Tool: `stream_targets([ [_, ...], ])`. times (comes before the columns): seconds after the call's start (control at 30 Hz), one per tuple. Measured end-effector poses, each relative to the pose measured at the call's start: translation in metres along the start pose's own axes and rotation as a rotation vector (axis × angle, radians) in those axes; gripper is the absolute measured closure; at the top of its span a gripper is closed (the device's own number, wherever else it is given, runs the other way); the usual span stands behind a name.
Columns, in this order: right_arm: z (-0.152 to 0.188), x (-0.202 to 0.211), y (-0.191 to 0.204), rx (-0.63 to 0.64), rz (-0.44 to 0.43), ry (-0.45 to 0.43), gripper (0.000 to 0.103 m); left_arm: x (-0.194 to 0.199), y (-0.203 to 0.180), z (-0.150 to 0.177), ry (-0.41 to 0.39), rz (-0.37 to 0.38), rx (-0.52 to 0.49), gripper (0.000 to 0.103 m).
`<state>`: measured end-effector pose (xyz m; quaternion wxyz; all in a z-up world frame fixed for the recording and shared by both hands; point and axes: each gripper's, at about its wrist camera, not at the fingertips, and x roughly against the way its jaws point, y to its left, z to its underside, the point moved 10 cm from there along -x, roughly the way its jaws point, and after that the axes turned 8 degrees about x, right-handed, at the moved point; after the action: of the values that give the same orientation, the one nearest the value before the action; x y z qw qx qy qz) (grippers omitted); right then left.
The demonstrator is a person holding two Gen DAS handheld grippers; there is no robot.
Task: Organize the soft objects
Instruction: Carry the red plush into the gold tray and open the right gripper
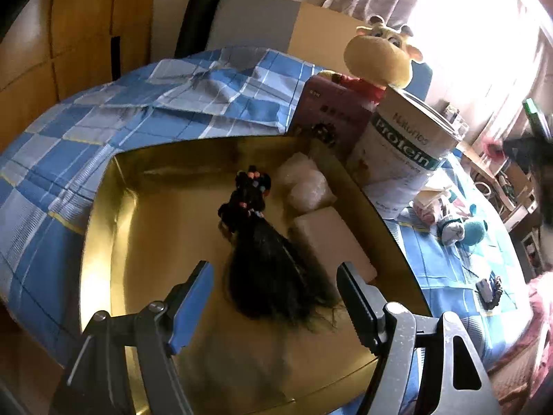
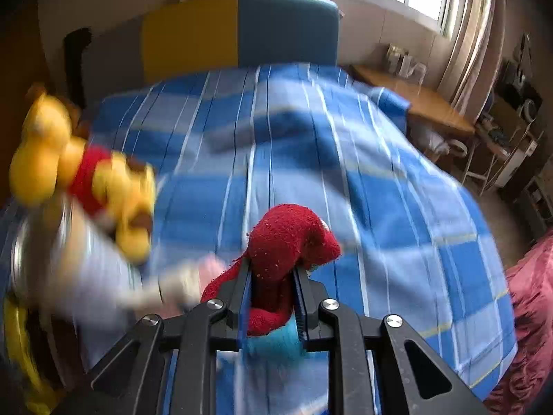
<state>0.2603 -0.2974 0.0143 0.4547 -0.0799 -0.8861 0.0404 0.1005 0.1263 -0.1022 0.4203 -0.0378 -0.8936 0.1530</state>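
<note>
Soft objects, left wrist view: a black hairpiece (image 1: 262, 242) with coloured beads at its far end lies in a shallow gold tray (image 1: 114, 214) on the bed (image 1: 69, 145), which carries a blue checked cover. Just right of the hairpiece in the same tray are a pale rectangular foam block (image 1: 331, 242) and, beyond it, a clear bag of white balls (image 1: 304, 183). The left tool (image 1: 274, 297) hovers over the near end of the hairpiece, fingers apart, nothing between them. Behind the tray stand a maroon box (image 1: 331, 114) and a white protein can (image 1: 404, 159); a yellow plush toy (image 1: 383, 55) in a red top rises behind both. More small soft items, one teal (image 1: 473, 231), lie on the cover to the right of the tray. Right wrist view: the right tool (image 2: 273, 297) is clamped on a red fuzzy sock (image 2: 287, 252), which bulges up past the fingertips above the bed; a teal piece (image 2: 276, 340) shows at the base of the fingers. The plush toy and the can appear blurred at left. A wooden desk (image 2: 428, 107) stands beside the bed under the window.
</note>
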Motion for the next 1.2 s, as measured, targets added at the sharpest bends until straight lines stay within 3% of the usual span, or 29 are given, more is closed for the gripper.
stream_targets([
  [0.13, -0.089, 0.022, 0.036, 0.018, 0.015, -0.107, 0.083, 0.006, 0.006, -0.004, -0.022, -0.023, -0.014, 0.029],
  [0.23, -0.149, 0.057, 0.082, 0.06, -0.027, -0.22, 0.083, 0.006, 0.014, -0.005, -0.023, -0.04, -0.006, 0.029],
  [0.3, -0.179, 0.089, 0.134, 0.123, -0.113, -0.309, 0.083, 0.005, 0.018, -0.004, -0.02, -0.051, -0.004, 0.029],
  [0.37, -0.185, 0.113, 0.181, 0.205, -0.198, -0.367, 0.083, 0.005, 0.023, -0.002, -0.02, -0.07, 0.005, 0.029],
  [0.47, -0.157, 0.144, 0.269, 0.392, -0.364, -0.406, 0.083, 0.006, 0.031, -0.001, -0.022, -0.086, 0.026, 0.029],
  [0.53, -0.116, 0.148, 0.322, 0.542, -0.436, -0.381, 0.083, 0.007, 0.034, -0.001, -0.024, -0.095, 0.038, 0.029],
  [0.7, -0.003, 0.112, 0.405, 0.755, -0.568, -0.192, 0.083, 0.016, 0.043, 0.0, -0.038, -0.105, 0.064, 0.029],
  [0.87, 0.076, 0.067, 0.441, 0.754, -0.65, -0.012, 0.083, 0.025, 0.053, 0.002, -0.047, -0.103, 0.102, 0.029],
  [0.97, 0.107, 0.041, 0.456, 0.718, -0.674, 0.077, 0.083, 0.028, 0.062, 0.002, -0.053, -0.114, 0.12, 0.029],
  [1.1, 0.128, 0.006, 0.465, 0.671, -0.644, 0.179, 0.076, 0.032, 0.078, 0.003, -0.056, -0.137, 0.15, 0.029],
  [1.2, 0.13, -0.001, 0.462, 0.6, -0.662, 0.196, 0.063, 0.034, 0.087, 0.004, -0.059, -0.15, 0.169, 0.029],
])
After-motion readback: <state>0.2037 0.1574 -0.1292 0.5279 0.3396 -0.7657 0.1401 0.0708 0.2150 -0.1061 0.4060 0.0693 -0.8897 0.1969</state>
